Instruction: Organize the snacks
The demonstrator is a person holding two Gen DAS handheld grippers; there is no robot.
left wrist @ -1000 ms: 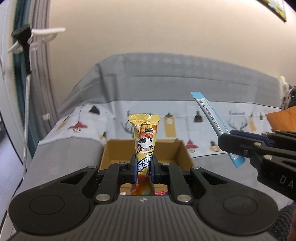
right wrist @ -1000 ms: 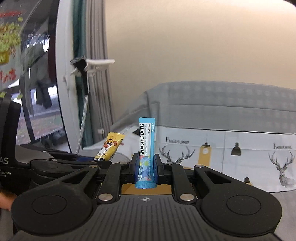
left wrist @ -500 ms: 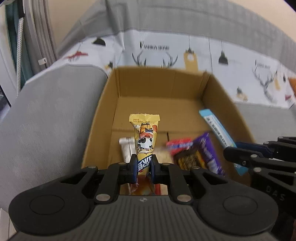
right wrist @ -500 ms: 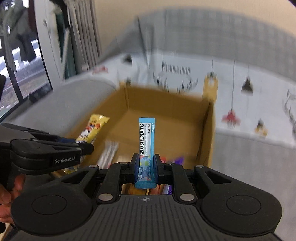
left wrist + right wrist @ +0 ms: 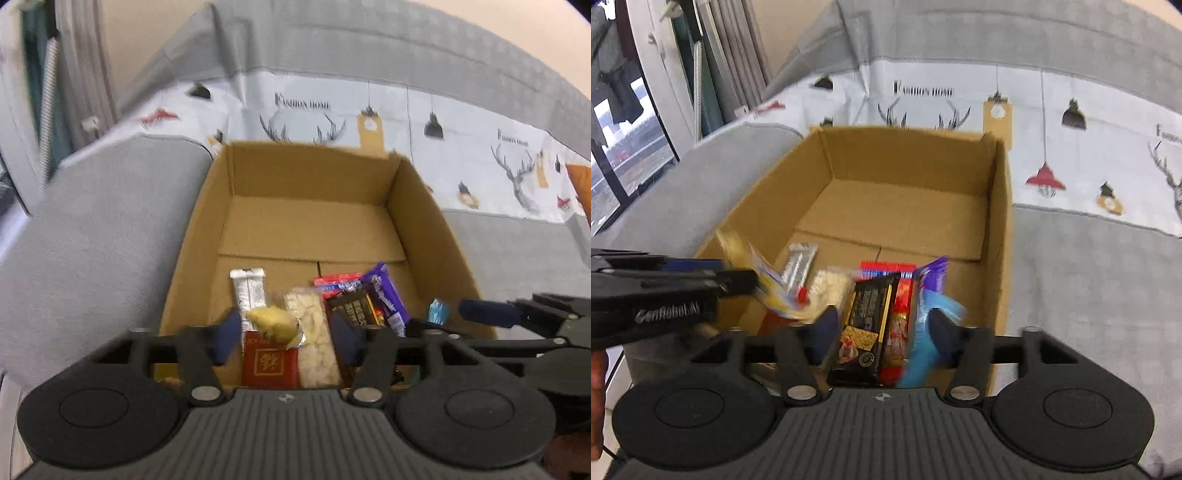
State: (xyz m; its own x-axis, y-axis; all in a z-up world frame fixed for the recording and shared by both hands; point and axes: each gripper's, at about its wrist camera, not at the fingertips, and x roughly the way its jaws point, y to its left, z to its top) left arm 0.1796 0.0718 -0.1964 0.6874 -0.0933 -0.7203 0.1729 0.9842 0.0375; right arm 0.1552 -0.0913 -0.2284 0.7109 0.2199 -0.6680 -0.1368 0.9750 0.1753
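while both jaws just opened, only the right view shows the blue stick (image 5: 923, 347) loose.

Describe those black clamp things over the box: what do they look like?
Each is a matte black plastic tool. The left gripper has a ribbed body, two round discs, silver pivot screws and dark blue finger pads. The right gripper looks the same. The left one's side reads GenRobot.AI.
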